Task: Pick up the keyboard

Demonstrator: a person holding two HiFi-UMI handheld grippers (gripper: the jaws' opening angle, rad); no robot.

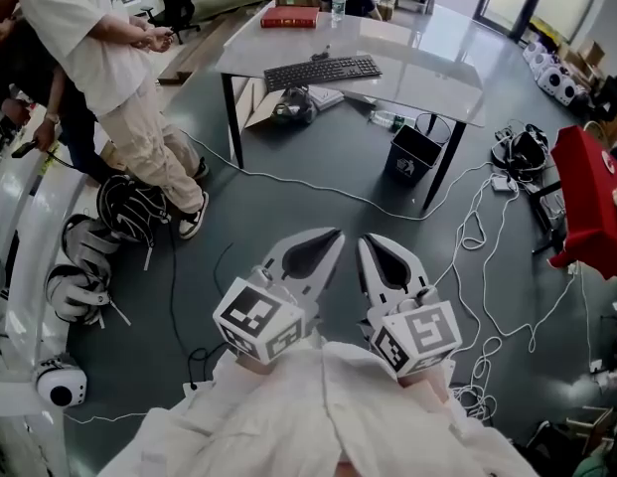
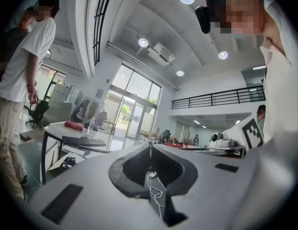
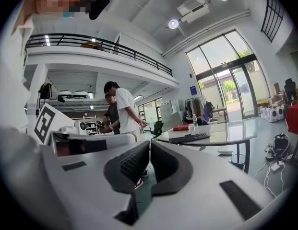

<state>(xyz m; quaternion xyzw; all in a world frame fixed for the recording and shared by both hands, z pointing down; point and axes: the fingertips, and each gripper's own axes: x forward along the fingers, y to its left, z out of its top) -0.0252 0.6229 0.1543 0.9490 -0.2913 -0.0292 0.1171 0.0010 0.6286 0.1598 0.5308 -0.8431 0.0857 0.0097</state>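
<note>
On the grey table (image 1: 427,78) across the dark floor, the keyboard (image 1: 322,71) lies flat near the front-left edge, well apart from both grippers. In the head view its long axis runs left to right along that edge, with the right end tilted slightly away from the camera and the keys facing up. A red book (image 1: 289,16) and a clear bottle (image 1: 338,1) stand farther back on the same top. The left gripper (image 1: 337,234) and right gripper (image 1: 366,238) are held side by side low in the frame, both pointing roughly toward the table. Each gripper's own view shows its jaw tips met, with nothing between them; only floor shows through the gap behind the tips. The head view alone shows the space under the table, including a black bin (image 1: 414,152) by the right leg. It also shows the standing person (image 1: 119,78) in a white shirt to the left of the table. The left gripper view places the keyboard at the left, seen edge-on along its length, and catches the right gripper's marker cube (image 2: 248,133) at the right edge. The right gripper view places the keyboard to the right of the jaws. It also shows a second person (image 3: 110,115) in dark clothing behind the one in white, who is largely cut off in the head view.
</note>
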